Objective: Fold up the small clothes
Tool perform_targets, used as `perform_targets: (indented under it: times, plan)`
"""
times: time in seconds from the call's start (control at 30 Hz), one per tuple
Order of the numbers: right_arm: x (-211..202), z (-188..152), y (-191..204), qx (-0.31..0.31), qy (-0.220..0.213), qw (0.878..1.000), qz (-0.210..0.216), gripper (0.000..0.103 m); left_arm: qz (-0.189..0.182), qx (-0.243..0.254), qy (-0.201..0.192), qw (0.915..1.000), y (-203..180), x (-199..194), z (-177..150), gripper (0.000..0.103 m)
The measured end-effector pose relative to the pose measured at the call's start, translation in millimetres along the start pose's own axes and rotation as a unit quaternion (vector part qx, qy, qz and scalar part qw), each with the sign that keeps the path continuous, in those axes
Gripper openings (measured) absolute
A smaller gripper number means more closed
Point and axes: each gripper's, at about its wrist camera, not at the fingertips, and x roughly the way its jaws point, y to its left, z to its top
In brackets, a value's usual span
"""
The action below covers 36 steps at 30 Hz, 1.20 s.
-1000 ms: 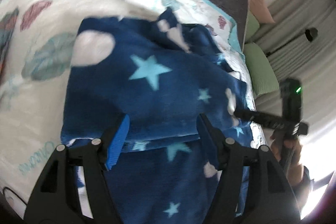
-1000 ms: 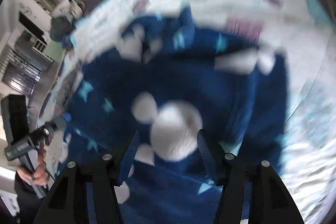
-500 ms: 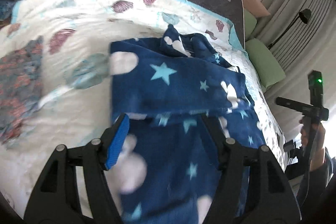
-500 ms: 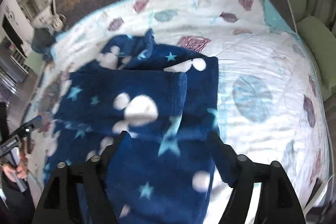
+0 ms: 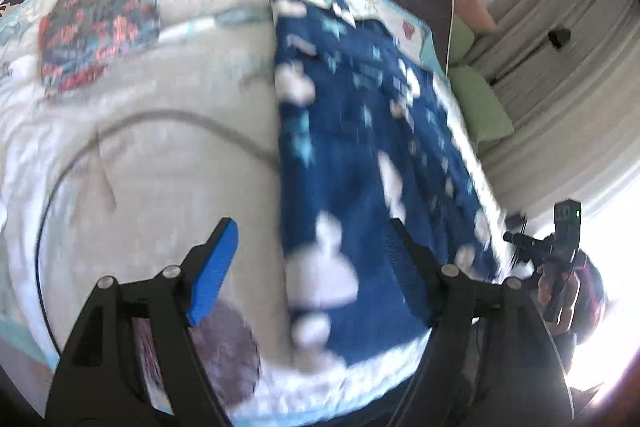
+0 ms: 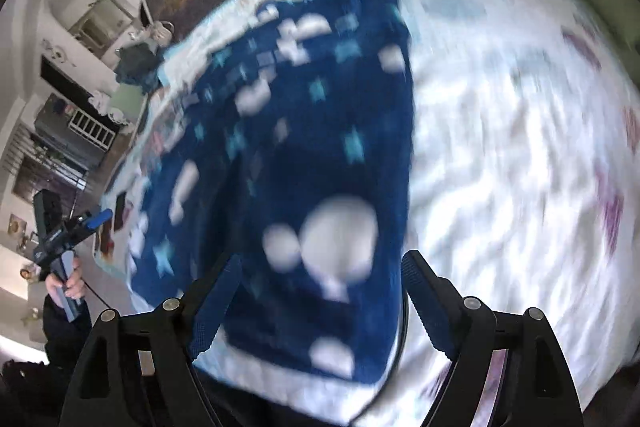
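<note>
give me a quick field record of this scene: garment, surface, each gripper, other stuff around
garment: blue star-print fleece, lying on the bed in a long folded strip
surface: white patterned bedspread
left gripper: open, holding nothing
right gripper: open, holding nothing
other cloth: dark red-patterned piece, lying apart from the fleece
image quality: both views motion-blurred
</note>
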Motion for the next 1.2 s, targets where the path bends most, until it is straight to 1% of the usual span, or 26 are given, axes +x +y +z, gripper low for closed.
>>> perform_targets:
  times: [0.03, 0.07, 0.17, 0.2, 0.27, 0.3, 0.33, 0.37, 0.43, 0.53, 0.63, 0.7, 0.77, 0.83, 0.93, 1.03, 1.07, 1.13, 1.17, 1.2]
  plan:
    - [5, -11, -4, 0.009, 0.004, 1.0, 0.002, 0.084, 0.0, 0.004, 0.007, 1.0, -2, 3, -8, 0.075]
    - [13, -22, -11, 0.023, 0.009, 1.0, 0.005, 0.084, -0.003, 0.01, 0.022, 0.9997, -3, 11, -19, 0.075]
    - [25, -41, -23, 0.041, 0.009, 0.999, -0.027, 0.084, 0.0, 0.004, 0.046, 0.9989, -3, 29, -37, 0.075]
    - [29, -44, -27, 0.05, 0.01, 0.999, -0.021, 0.084, -0.002, -0.003, 0.054, 0.9985, -1, 37, -42, 0.075]
    - [31, -47, -37, 0.078, 0.001, 0.997, 0.011, 0.085, -0.009, -0.008, 0.065, 0.9978, -1, 49, -49, 0.075]
    - [30, -46, -41, 0.094, -0.006, 0.995, 0.032, 0.086, -0.005, -0.003, 0.059, 0.9983, -4, 50, -50, 0.076]
    - [29, -48, -45, 0.106, -0.011, 0.993, 0.051, 0.086, 0.001, 0.01, 0.046, 0.9989, -8, 50, -51, 0.08]
    - [29, -48, -49, 0.122, -0.012, 0.989, 0.084, 0.086, 0.001, 0.013, 0.046, 0.9989, -11, 51, -50, 0.081]
    - [32, -47, -55, 0.145, -0.008, 0.981, 0.128, 0.086, -0.005, 0.0, 0.051, 0.9987, -11, 54, -47, 0.083]
    - [32, -47, -56, 0.153, -0.012, 0.977, 0.145, 0.086, -0.045, -0.024, 0.057, 0.9971, -9, 56, -42, 0.083]
    - [33, -47, -58, 0.161, -0.018, 0.973, 0.167, 0.086, -0.074, -0.057, 0.054, 0.9942, -2, 59, -41, 0.083]
    - [34, -47, -62, 0.178, -0.027, 0.968, 0.178, 0.084, -0.091, -0.078, 0.051, 0.9914, 1, 59, -41, 0.083]
    - [32, -49, -66, 0.182, -0.033, 0.966, 0.182, 0.079, -0.118, -0.094, 0.058, 0.9869, 5, 59, -43, 0.081]
    - [34, -49, -63, 0.176, -0.031, 0.967, 0.183, 0.078, -0.131, -0.108, 0.066, 0.9832, 7, 60, -45, 0.073]
    - [33, -51, -55, 0.167, -0.022, 0.968, 0.188, 0.078, -0.135, -0.106, 0.071, 0.9825, 7, 58, -49, 0.069]
    - [28, -49, -41, 0.14, -0.02, 0.97, 0.196, 0.078, -0.151, -0.105, 0.083, 0.9795, 3, 59, -55, 0.068]
    - [29, -48, -35, 0.128, -0.014, 0.972, 0.198, 0.078, -0.149, -0.103, 0.083, 0.98, 2, 60, -55, 0.068]
    - [35, -45, -27, 0.111, -0.001, 0.978, 0.178, 0.078, -0.145, -0.098, 0.086, 0.9808, 0, 61, -53, 0.068]
    - [40, -43, -25, 0.106, 0.007, 0.981, 0.161, 0.078, -0.146, -0.104, 0.084, 0.9801, 1, 61, -53, 0.068]
    - [43, -43, -26, 0.108, 0.011, 0.982, 0.154, 0.078, -0.148, -0.109, 0.084, 0.9794, 0, 63, -51, 0.068]
